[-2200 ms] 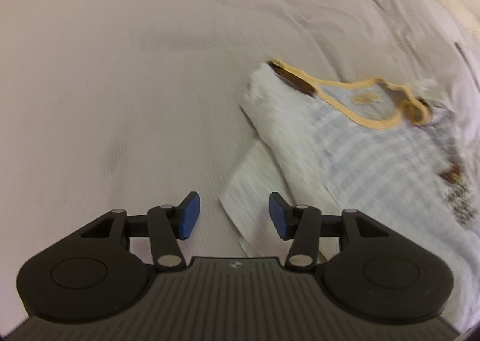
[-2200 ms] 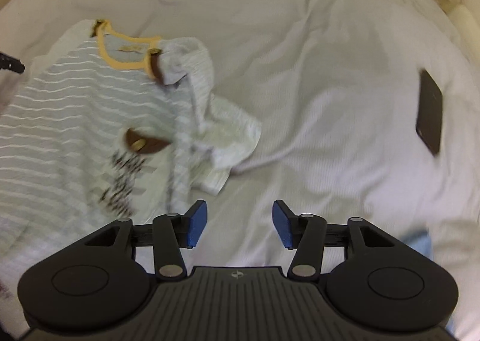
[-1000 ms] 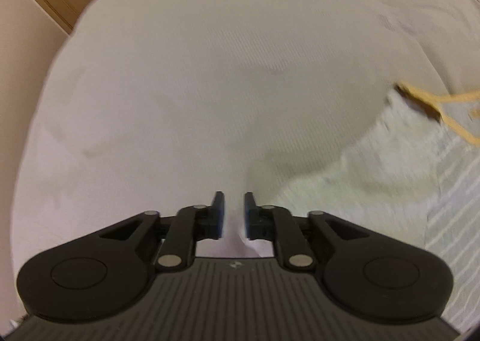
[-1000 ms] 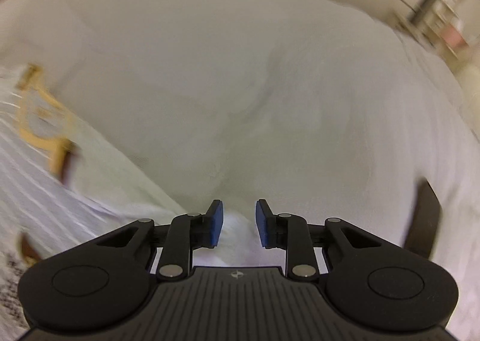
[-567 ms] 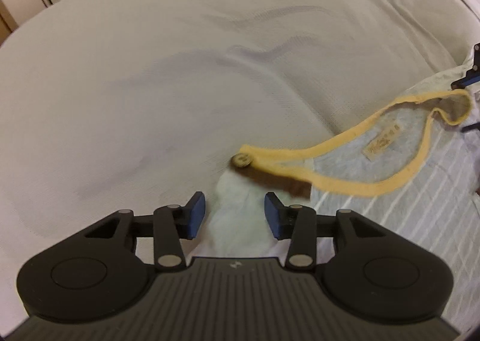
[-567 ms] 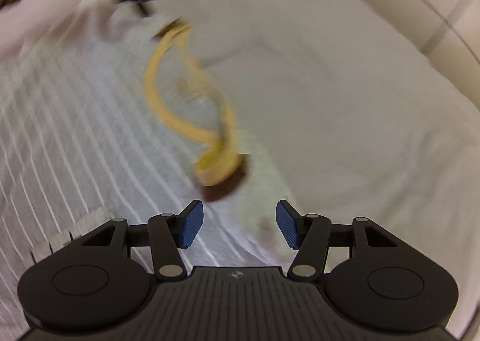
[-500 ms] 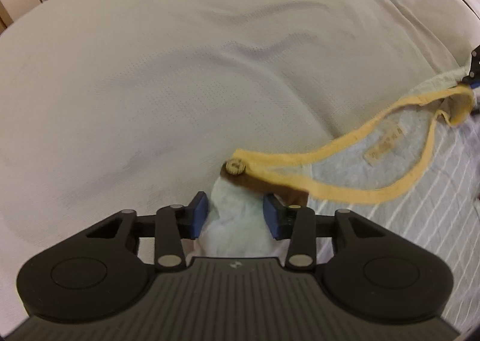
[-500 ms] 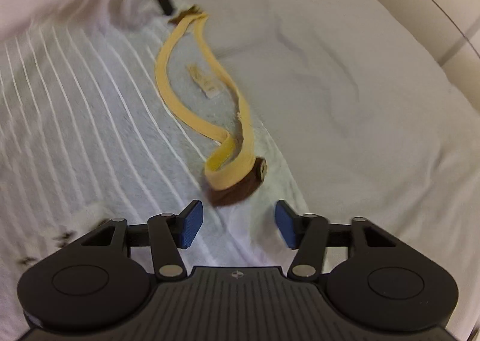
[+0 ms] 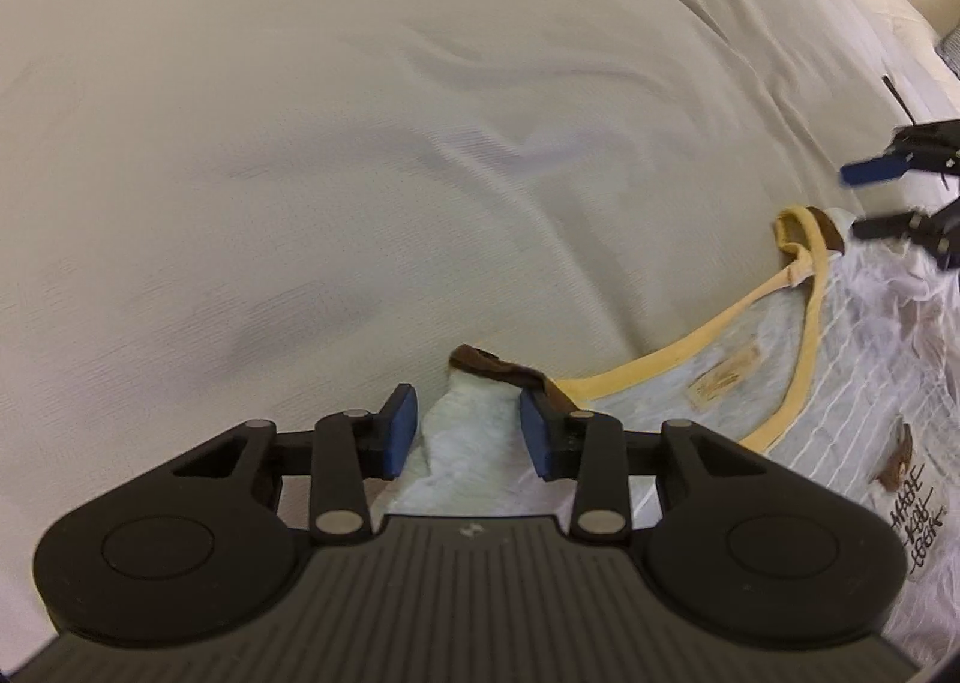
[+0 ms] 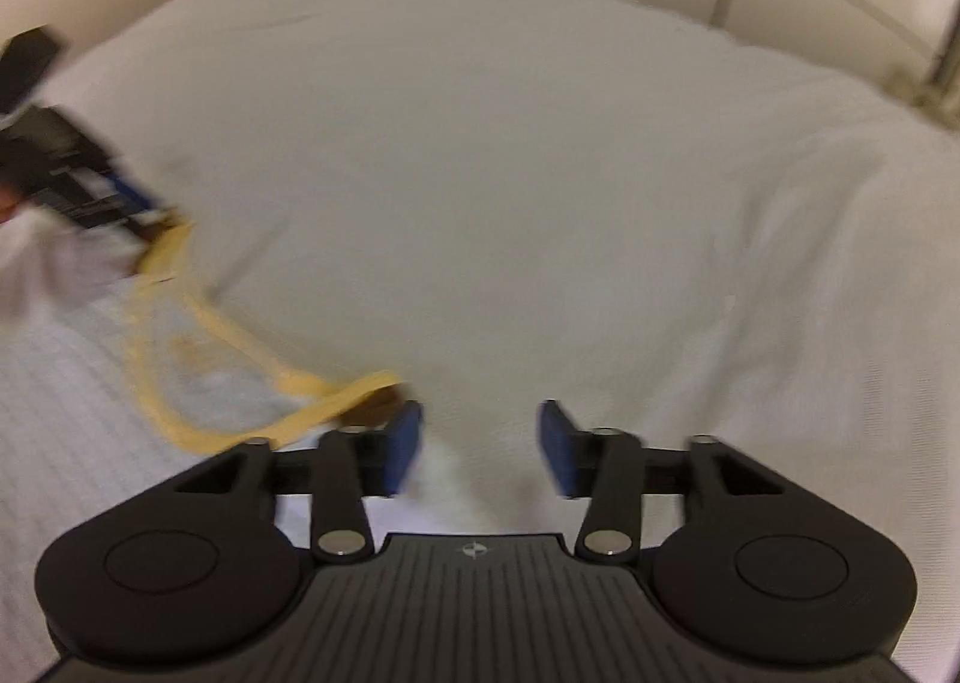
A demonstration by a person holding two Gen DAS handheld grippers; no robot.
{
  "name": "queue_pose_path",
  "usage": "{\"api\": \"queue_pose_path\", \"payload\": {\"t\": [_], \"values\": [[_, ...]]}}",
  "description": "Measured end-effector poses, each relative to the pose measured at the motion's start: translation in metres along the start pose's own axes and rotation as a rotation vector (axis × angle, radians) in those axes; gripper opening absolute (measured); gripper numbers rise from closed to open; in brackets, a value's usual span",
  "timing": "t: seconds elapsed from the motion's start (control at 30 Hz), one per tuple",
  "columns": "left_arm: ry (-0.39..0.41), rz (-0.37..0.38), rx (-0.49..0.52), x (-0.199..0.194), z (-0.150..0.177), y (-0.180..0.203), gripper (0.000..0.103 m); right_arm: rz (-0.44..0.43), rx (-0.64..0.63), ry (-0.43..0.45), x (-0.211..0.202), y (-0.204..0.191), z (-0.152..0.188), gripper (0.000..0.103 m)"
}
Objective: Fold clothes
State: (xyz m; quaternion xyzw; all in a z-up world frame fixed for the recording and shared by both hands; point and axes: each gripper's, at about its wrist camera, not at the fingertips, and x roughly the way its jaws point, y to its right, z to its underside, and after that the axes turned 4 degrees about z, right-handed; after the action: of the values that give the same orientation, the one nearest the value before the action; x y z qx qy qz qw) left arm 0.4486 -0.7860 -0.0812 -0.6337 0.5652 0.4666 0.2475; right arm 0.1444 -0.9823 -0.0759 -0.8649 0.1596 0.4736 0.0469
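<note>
White striped shirt with yellow neck trim and brown shoulder tabs (image 9: 840, 383) is lying flat on the white textured bed cover (image 9: 360, 173), neck opening facing the far edge of the bed, body of the shirt running off toward the near edge. Yellow neckline band (image 9: 678, 350) is stretching in a loop between the two shoulders; small tan label (image 9: 723, 380) is showing inside it, and black printed lettering (image 9: 915, 515) is sitting lower on the chest.

Left gripper (image 9: 468, 431) is pointing steeply down at one shoulder corner of the shirt, blue pads partly apart. White shoulder fabric is bunching up between the pads and the brown shoulder tab (image 9: 498, 371) is lying just at the pad on the neckline side; pads are not visibly pressing the cloth, a gap showing on the outer side. Its jaws have just been opening and then easing back a little.

Right gripper (image 10: 480, 443) is sitting at the other shoulder corner, jaws standing wide, wider than the left's, and they have just been opening. Only a blurred bit of white cloth is showing low between the pads, nothing clamped; the yellow band and a brown tab are lying just beside its inner pad. View is motion-blurred.

Each gripper is showing at the far side of the other's view, well apart across the neckline
</note>
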Motion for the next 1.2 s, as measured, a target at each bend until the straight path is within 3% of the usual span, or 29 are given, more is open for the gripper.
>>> {"api": "queue_pose_path", "payload": {"t": [0.07,0.1,0.13,0.17,0.23,0.3,0.33,0.37,0.43,0.5,0.63,0.7,0.73,0.77,0.87,0.93,1.0,1.07,1.2], "values": [[-0.019,-0.009,0.017,0.002,-0.001,0.002,0.031,-0.048,-0.010,-0.012,0.008,-0.013,-0.002,0.054],[-0.030,-0.016,0.031,0.003,-0.001,0.004,0.021,-0.060,-0.010,-0.017,0.011,-0.022,-0.003,0.054],[-0.038,-0.025,0.045,0.003,0.001,0.006,0.003,-0.073,-0.010,-0.021,0.015,-0.030,-0.004,0.054],[-0.041,-0.037,0.059,0.004,0.002,0.008,0.000,-0.072,-0.009,-0.029,0.018,-0.035,-0.006,0.056],[-0.039,-0.070,0.080,0.004,0.004,0.011,0.000,-0.078,-0.009,-0.066,0.030,-0.041,-0.011,0.066],[0.003,-0.134,0.064,0.002,0.005,0.012,0.000,-0.057,-0.036,-0.142,0.041,-0.047,-0.011,0.064],[0.023,-0.148,0.038,-0.002,0.006,0.010,0.000,-0.045,-0.047,-0.155,0.044,-0.049,-0.012,0.056],[0.038,-0.155,0.013,-0.004,0.008,0.007,0.000,-0.019,-0.049,-0.134,0.041,-0.045,-0.011,0.052],[0.052,-0.181,-0.008,-0.005,0.011,0.007,0.000,0.092,-0.035,-0.059,0.031,-0.045,-0.020,0.055],[0.065,-0.184,-0.035,-0.006,0.012,0.007,0.003,0.148,0.002,-0.006,0.019,-0.042,-0.024,0.056],[0.118,-0.182,-0.075,-0.022,0.019,0.007,0.005,0.088,-0.013,0.054,-0.005,-0.053,-0.024,0.056],[0.146,-0.180,-0.094,-0.030,0.024,0.009,0.005,0.003,-0.062,0.059,-0.012,-0.067,-0.019,0.055],[0.157,-0.177,-0.100,-0.034,0.027,0.011,0.005,-0.048,-0.071,0.050,-0.015,-0.071,-0.015,0.048],[0.164,-0.172,-0.105,-0.037,0.030,0.013,0.005,-0.100,-0.077,0.025,-0.011,-0.078,-0.013,0.038],[0.162,-0.153,-0.107,-0.042,0.041,0.023,0.005,-0.207,-0.071,-0.105,0.016,-0.095,-0.009,0.029],[0.153,-0.144,-0.105,-0.045,0.049,0.028,0.005,-0.141,-0.056,-0.117,0.037,-0.099,-0.010,0.026],[0.143,-0.135,-0.102,-0.046,0.056,0.037,0.005,-0.076,-0.014,-0.082,0.043,-0.091,-0.011,0.012],[0.137,-0.128,-0.096,-0.042,0.062,0.053,0.006,-0.037,0.040,-0.030,0.034,-0.078,-0.014,0.016],[0.133,-0.076,-0.115,-0.036,0.074,0.086,0.011,-0.019,0.094,0.090,-0.022,-0.062,-0.006,0.026]]}}
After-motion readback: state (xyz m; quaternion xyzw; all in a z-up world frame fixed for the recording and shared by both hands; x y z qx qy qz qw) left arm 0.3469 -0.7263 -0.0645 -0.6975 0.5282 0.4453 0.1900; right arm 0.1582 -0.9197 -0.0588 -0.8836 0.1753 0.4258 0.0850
